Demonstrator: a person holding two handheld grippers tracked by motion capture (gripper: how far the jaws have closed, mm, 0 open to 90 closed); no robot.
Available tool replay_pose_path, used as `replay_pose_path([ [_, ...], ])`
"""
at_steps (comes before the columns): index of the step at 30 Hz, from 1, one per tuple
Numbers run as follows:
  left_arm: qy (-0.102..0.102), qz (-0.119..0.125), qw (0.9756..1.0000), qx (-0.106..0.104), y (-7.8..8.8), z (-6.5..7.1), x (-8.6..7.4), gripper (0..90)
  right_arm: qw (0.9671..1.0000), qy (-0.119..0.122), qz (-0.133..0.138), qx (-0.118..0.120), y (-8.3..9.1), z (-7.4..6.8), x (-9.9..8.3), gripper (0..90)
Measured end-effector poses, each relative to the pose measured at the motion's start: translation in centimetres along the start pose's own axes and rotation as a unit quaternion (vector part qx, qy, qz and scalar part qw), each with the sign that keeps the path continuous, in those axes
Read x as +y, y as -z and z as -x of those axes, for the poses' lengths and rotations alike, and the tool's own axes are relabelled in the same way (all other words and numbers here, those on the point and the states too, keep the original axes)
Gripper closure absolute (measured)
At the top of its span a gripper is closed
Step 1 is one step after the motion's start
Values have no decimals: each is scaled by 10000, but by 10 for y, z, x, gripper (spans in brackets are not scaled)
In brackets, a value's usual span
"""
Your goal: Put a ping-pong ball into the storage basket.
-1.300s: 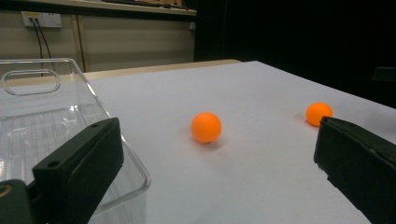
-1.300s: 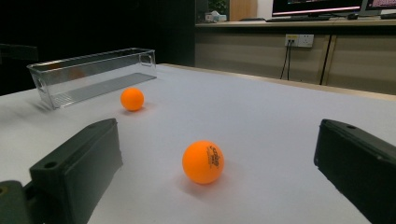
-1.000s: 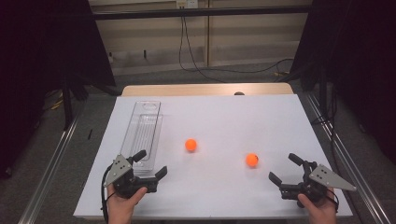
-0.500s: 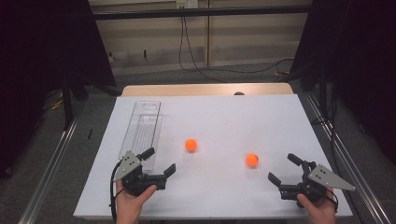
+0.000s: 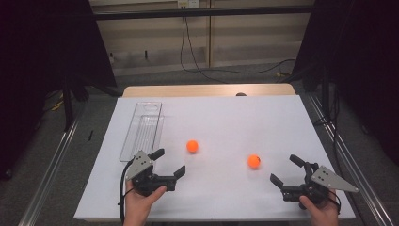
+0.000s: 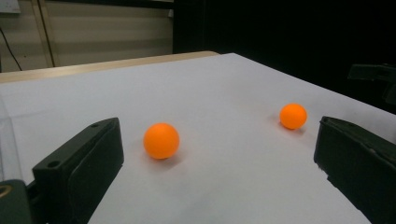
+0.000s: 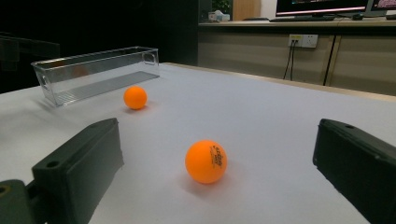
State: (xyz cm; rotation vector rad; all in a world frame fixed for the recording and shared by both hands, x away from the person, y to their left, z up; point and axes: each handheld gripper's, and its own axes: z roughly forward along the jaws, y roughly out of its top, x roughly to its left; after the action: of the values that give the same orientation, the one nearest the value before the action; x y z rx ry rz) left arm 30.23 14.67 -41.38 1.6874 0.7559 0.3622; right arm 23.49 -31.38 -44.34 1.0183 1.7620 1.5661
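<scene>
Two orange balls lie on the white table. The left ball (image 5: 192,146) (image 6: 161,140) is just ahead of my left gripper (image 5: 170,161) (image 6: 217,140), which is open and holds nothing. The right ball (image 5: 254,161) (image 7: 206,161), with small print on it, lies a short way in front of my right gripper (image 5: 283,169) (image 7: 219,135), also open, its jaws wide apart. In each gripper view the other ball is farther off (image 6: 293,115) (image 7: 135,97). A clear plastic tray (image 5: 141,129) (image 7: 98,72) stands empty at the table's left, behind the left gripper.
The white table top (image 5: 226,117) ends in a wooden strip (image 5: 207,90) at the far side. Metal rails (image 5: 51,160) run along both sides of the table. Cables hang on the back wall.
My left gripper has moved to the right and a little forward, closer to the left ball. The right gripper and both balls have stayed in place.
</scene>
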Motion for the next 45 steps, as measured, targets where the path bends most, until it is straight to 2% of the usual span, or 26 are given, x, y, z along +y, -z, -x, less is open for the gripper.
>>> replay_pose_path([
  [11,-75,-130,9998,-130,-13,8,2,16,10000,24,3,-7,0,0,0,11],
  [13,-145,-195,9996,-147,-15,10,2,17,10000,22,2,-5,0,0,0,11],
  [18,-97,-225,9995,-189,-20,13,2,19,10000,36,7,4,0,0,0,11],
  [28,-212,-375,9986,-290,-32,19,2,20,10000,43,8,6,0,0,0,11],
  [45,-247,-561,9974,-386,-44,27,1,22,10000,45,-2,6,0,0,0,12],
])
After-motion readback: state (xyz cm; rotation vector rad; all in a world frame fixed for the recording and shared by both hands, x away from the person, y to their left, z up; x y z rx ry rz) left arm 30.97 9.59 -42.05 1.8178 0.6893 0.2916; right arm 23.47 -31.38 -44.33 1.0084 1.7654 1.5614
